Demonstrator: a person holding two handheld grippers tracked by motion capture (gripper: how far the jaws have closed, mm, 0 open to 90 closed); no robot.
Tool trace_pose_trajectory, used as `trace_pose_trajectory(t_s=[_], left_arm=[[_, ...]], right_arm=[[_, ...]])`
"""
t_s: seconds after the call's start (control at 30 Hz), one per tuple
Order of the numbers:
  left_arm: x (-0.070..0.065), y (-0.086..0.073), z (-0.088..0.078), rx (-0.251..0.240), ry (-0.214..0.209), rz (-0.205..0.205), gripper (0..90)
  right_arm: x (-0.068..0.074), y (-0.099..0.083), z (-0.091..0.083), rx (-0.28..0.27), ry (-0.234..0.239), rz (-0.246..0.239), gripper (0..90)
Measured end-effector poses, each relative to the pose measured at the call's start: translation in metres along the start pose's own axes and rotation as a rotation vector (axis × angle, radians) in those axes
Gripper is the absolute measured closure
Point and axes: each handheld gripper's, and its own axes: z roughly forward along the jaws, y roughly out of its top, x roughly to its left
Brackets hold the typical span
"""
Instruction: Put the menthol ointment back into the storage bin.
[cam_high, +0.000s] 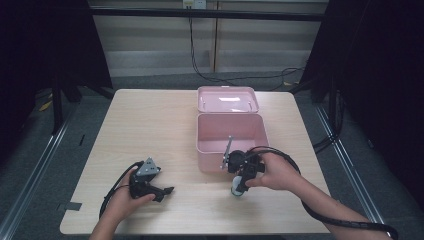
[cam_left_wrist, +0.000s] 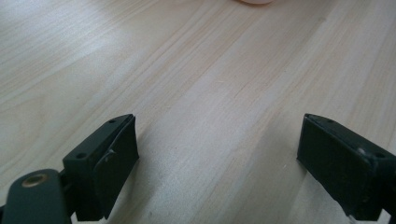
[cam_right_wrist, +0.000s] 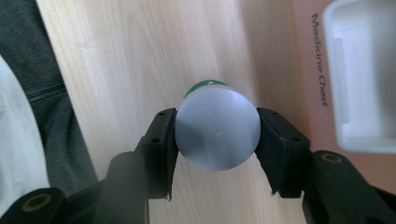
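A small bottle (cam_high: 236, 192) with a white cap and green body stands upright on the wooden table, just in front of the open pink medicine chest (cam_high: 206, 145). My right gripper (cam_high: 240, 184) points down over it. In the right gripper view both black pads press against the sides of the bottle's white cap (cam_right_wrist: 217, 137), so my right gripper (cam_right_wrist: 217, 116) is shut on it. My left gripper (cam_high: 167, 194) rests low on the table at the front left. Its jaws stand wide apart over bare wood in the left gripper view (cam_left_wrist: 219, 121), with nothing between them.
The chest's lid (cam_high: 227, 99) lies open, flat behind the box. In the right gripper view the chest's pink side (cam_right_wrist: 308, 60) reads "Medicine Chest", with a white moulded part (cam_right_wrist: 364, 70) beside it. The table's front edge (cam_high: 200, 233) is close to both hands.
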Motion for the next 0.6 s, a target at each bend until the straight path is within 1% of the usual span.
trace_pose_trajectory(t_s=[0.07,0.17,0.27,0.3,0.37,0.43,0.47,0.5,0.57,0.6], left_arm=[[0.000,0.000,0.000,0.000,0.000,-0.001,11.7],[0.000,0.000,0.000,0.000,0.000,-0.001,11.7],[0.000,0.000,0.000,-0.006,0.000,-0.004,11.8],[0.000,0.000,0.000,-0.006,0.000,-0.004,11.7],[0.000,0.000,0.000,-0.005,0.003,0.000,11.8],[0.000,0.000,0.000,-0.004,0.003,-0.002,11.8],[0.000,0.000,0.000,-0.005,0.002,-0.001,11.8],[0.000,0.000,0.000,-0.005,0.002,-0.001,11.8],[0.000,0.000,0.000,-0.005,0.002,-0.001,11.8],[0.000,0.000,0.000,-0.005,0.002,-0.001,11.8]], right_arm=[[0.001,0.000,-0.006,0.006,0.006,0.017,50.5],[0.000,0.000,-0.011,0.011,0.009,0.018,50.5],[0.000,-0.001,-0.017,0.020,0.018,0.035,50.5],[-0.001,-0.001,-0.020,0.031,0.016,0.036,50.5],[-0.002,-0.002,-0.026,0.041,0.023,0.056,50.5],[-0.004,-0.003,-0.030,0.036,0.025,0.067,50.5],[-0.004,-0.004,-0.034,0.047,0.027,0.075,50.5],[-0.005,-0.004,-0.038,0.041,0.023,0.070,50.5],[-0.005,-0.006,-0.047,0.036,0.033,0.092,50.5],[-0.005,-0.006,-0.047,0.036,0.033,0.092,50.5]])
